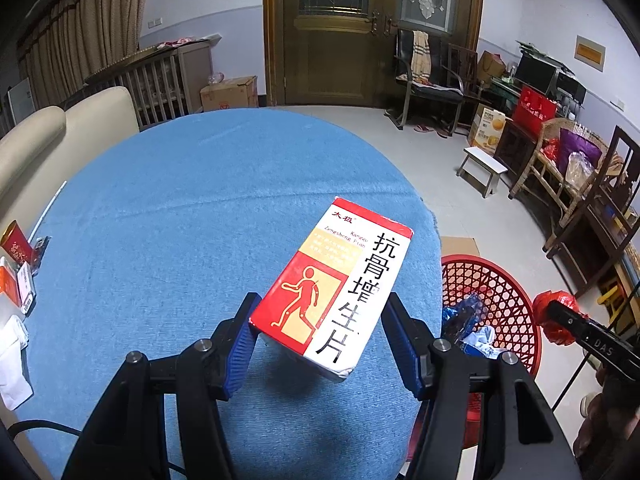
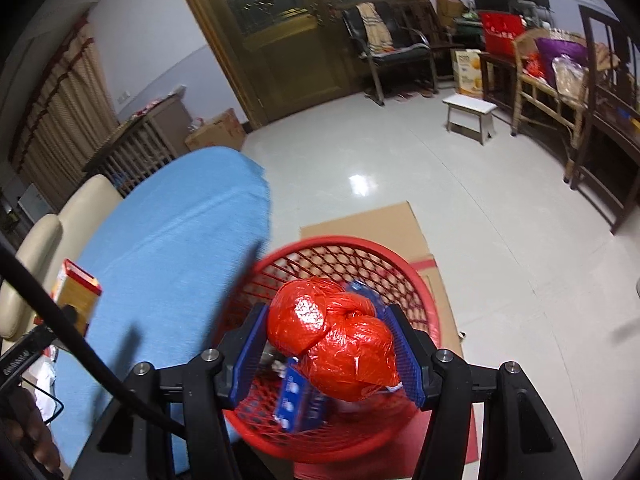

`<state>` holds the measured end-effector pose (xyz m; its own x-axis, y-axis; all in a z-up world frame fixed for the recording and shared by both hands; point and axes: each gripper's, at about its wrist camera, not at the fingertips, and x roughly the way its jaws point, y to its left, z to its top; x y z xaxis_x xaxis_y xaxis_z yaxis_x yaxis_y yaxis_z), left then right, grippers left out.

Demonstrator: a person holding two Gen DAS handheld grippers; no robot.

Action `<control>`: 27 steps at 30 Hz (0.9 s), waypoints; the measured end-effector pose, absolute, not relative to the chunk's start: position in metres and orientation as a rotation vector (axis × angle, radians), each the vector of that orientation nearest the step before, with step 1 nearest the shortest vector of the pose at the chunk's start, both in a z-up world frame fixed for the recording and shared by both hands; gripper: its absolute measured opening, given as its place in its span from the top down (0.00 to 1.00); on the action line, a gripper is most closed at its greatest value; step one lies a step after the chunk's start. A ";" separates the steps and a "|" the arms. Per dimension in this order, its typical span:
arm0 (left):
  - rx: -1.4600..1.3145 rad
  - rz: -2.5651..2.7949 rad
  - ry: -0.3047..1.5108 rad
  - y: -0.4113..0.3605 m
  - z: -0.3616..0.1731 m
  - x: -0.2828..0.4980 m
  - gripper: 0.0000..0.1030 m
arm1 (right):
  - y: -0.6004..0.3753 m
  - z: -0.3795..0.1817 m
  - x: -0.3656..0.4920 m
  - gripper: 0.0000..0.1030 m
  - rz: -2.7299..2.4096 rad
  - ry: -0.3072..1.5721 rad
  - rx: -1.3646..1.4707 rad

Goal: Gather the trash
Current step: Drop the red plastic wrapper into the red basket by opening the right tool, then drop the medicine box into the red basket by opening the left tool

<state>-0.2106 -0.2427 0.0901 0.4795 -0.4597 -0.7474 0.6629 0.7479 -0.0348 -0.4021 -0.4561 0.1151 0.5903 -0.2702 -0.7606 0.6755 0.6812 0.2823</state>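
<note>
My left gripper (image 1: pixel 320 332) has its blue pads around the near end of a red/white medicine box (image 1: pixel 334 286), which sticks out fwd over the blue surface (image 1: pixel 160 220). The left pad touches the box corner; on the right I see a gap btw pad and box, so I can't tell if the grip is firm. The box's near bottom corner looks crushed. It's close to the surface's right edge, and past that edge the red mesh basket (image 1: pixel 500 300) sits on the floor w/ blue wrappers (image 1: pixel 464 316) inside.

My right gripper (image 2: pixel 330 344) is closed on a knotted red plastic bag (image 2: pixel 340 340), pads pressing both sides, right above the basket (image 2: pixel 352 248) opening. In the left view the same bag (image 1: pixel 554 316) hangs beyond the basket's far rim. Basket is on a flat cardboard sheet (image 2: pixel 380 220); open tiled floor (image 2: pixel 480 200) beyond, stool and chairs well apart.

Surface's centre is bare cloth; small boxes (image 1: pixel 18 264) and white paper (image 1: pixel 12 360) crowd its left edge, cut off by the frame. Basket bottom is hidden by the bag; its near rim is motion-blurred.
</note>
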 end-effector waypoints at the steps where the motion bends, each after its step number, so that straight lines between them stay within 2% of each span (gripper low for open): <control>1: 0.278 -0.699 0.821 -0.244 0.089 -0.211 0.39 | -0.457 0.113 -0.402 0.40 -0.592 0.757 0.601; 7: 0.294 -0.729 0.815 -0.257 0.091 -0.216 0.39 | -0.459 0.099 -0.397 0.39 -0.584 0.790 0.607; 14: 0.325 -0.779 0.800 -0.275 0.094 -0.229 0.39 | -0.468 0.074 -0.395 0.32 -0.576 0.861 0.692; 27: 0.420 -0.919 0.785 -0.328 0.090 -0.265 0.39 | -0.490 0.102 -0.421 0.31 -0.635 0.736 0.727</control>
